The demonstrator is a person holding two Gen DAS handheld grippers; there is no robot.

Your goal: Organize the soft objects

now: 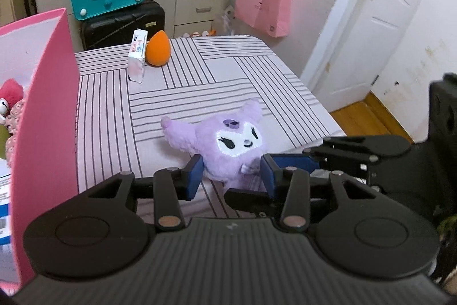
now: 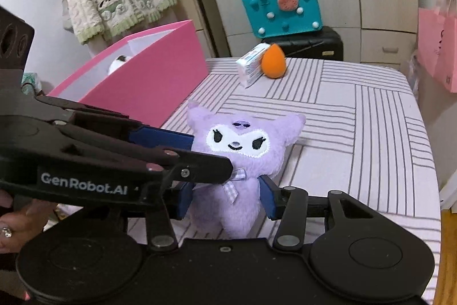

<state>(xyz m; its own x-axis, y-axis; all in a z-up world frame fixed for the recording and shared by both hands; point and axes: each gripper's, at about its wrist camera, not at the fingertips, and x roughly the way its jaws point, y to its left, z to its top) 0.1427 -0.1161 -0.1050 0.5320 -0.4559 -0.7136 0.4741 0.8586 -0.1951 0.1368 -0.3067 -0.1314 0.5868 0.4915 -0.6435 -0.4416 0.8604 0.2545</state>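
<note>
Striped bedsheet (image 1: 228,67) bears 1 purple plush (image 1: 228,145) beside pink box (image 1: 45,105).

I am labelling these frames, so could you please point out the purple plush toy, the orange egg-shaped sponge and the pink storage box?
Purple plush toy (image 2: 238,145): right wrist view, on its white face.
Orange egg-shaped sponge (image 1: 158,49): left wrist view, mid-body.
Pink storage box (image 2: 148,76): right wrist view, its outer side wall.

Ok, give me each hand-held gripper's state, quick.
Left hand-held gripper: shut on the purple plush toy.
Right hand-held gripper: shut on the same plush's body.
</note>
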